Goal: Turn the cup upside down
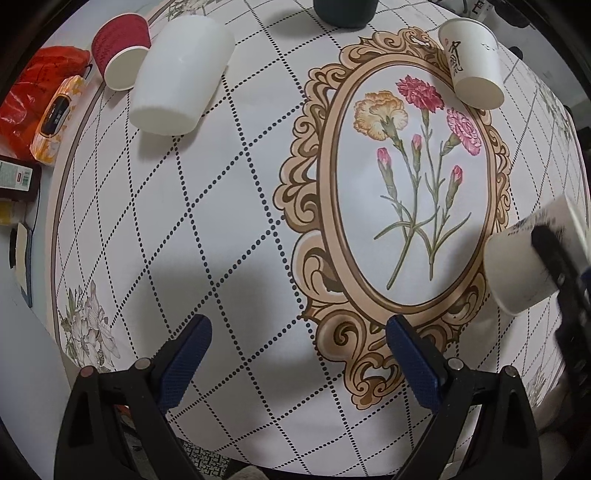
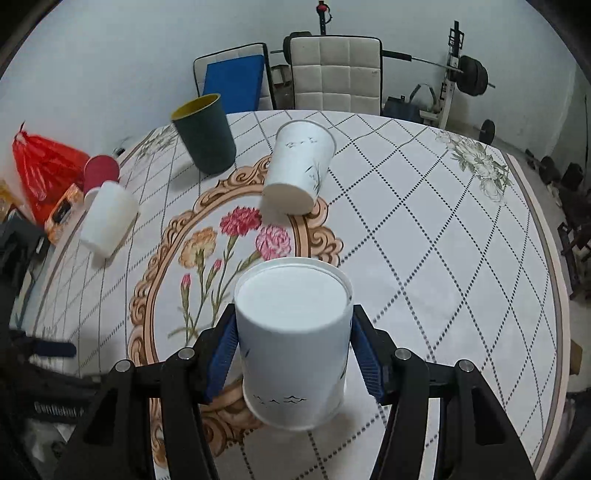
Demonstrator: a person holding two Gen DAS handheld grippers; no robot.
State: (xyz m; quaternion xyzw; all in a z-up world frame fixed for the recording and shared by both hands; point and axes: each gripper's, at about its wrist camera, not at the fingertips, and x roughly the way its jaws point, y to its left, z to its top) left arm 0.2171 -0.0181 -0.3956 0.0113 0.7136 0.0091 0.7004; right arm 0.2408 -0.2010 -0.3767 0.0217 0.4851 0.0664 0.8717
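Paper cup [image 2: 291, 339] inverted in right claw [image 2: 293, 354]; table edge [image 2: 554, 295] well apart.

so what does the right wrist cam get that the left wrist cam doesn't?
Right wrist only: the right tongs shut on the white paper cup with bird marks, plus the cream padded chair and barbell rack behind the table.
Left wrist only: the open left tongs, holding nothing.
Both: the red ribbed paper cup, white plastic cup and flower-print tablecloth.

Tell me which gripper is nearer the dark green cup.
Neither clearly. The left gripper hangs open, the dark green cup far ahead; the right gripper, gripping a white paper cup, is similarly distant.
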